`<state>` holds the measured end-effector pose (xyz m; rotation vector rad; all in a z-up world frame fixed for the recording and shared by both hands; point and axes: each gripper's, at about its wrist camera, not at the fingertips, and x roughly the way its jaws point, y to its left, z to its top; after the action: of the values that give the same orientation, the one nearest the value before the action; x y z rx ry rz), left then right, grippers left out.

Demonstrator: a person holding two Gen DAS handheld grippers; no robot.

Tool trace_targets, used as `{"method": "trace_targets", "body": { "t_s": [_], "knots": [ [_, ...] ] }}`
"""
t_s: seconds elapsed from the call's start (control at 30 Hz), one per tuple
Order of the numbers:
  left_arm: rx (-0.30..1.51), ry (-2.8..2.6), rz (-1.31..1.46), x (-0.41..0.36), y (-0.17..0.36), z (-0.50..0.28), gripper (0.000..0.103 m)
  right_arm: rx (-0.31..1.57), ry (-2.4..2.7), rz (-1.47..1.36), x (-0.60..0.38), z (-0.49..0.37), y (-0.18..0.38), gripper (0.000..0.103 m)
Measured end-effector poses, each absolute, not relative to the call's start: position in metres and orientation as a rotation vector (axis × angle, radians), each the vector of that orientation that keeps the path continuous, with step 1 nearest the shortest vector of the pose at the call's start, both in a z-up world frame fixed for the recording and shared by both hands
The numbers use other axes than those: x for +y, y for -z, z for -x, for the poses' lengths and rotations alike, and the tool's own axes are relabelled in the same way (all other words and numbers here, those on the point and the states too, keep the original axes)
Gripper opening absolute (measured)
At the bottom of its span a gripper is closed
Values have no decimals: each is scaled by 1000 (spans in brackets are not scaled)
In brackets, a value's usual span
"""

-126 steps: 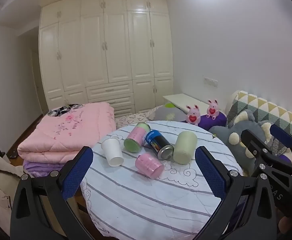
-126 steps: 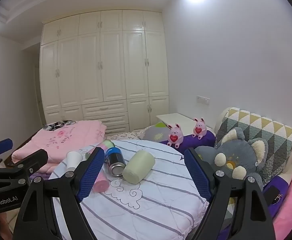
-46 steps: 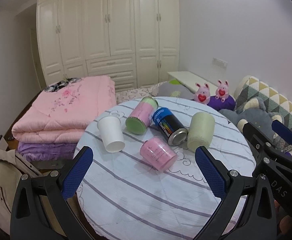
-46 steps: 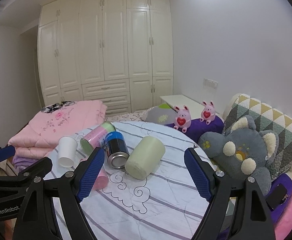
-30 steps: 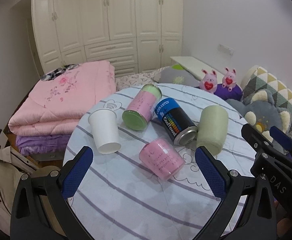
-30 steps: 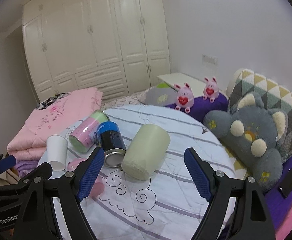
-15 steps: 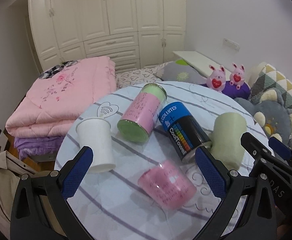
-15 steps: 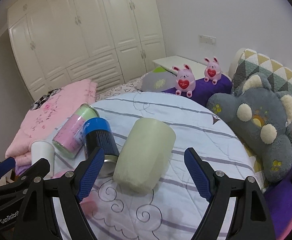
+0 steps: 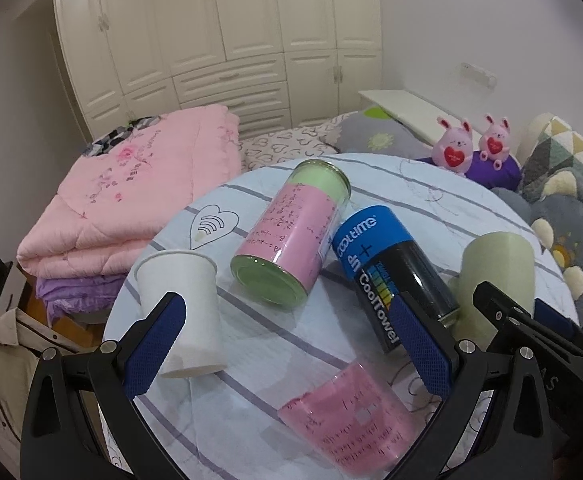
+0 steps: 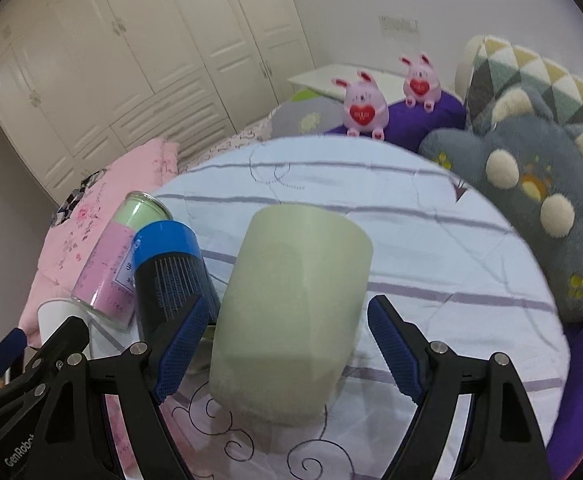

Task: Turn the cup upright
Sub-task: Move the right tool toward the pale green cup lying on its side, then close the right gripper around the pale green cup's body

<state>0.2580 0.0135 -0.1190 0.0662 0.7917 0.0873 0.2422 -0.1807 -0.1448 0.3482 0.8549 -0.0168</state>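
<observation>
A pale green cup [image 10: 291, 312] lies on its side on the round striped table [image 10: 431, 240]; it also shows at the right of the left wrist view [image 9: 495, 276]. My right gripper [image 10: 287, 344] is open with the green cup between its two fingers, not clamped. My left gripper [image 9: 291, 340] is open and empty above the table's near side. A pink cup [image 9: 351, 420] lies on its side just below it. A white paper cup [image 9: 183, 308] stands mouth-down beside the left finger.
A pink-and-green tin [image 9: 291, 240] and a blue-and-black can [image 9: 387, 276] lie on their sides mid-table, left of the green cup. A folded pink quilt [image 9: 131, 208] lies behind on the left, plush toys and pillows [image 10: 531, 200] on the right.
Both grippers have moved forward and down toward the table. The green cup now lies between the right gripper's open fingers. No object has moved.
</observation>
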Motion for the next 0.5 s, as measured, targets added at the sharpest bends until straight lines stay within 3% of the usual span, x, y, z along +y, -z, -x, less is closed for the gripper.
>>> {"method": "trace_targets", "body": {
  "t_s": [0.5],
  "knots": [
    [815, -68, -53, 17, 129, -267, 103, 931, -10, -416, -178, -260, 166, 83]
  ]
}}
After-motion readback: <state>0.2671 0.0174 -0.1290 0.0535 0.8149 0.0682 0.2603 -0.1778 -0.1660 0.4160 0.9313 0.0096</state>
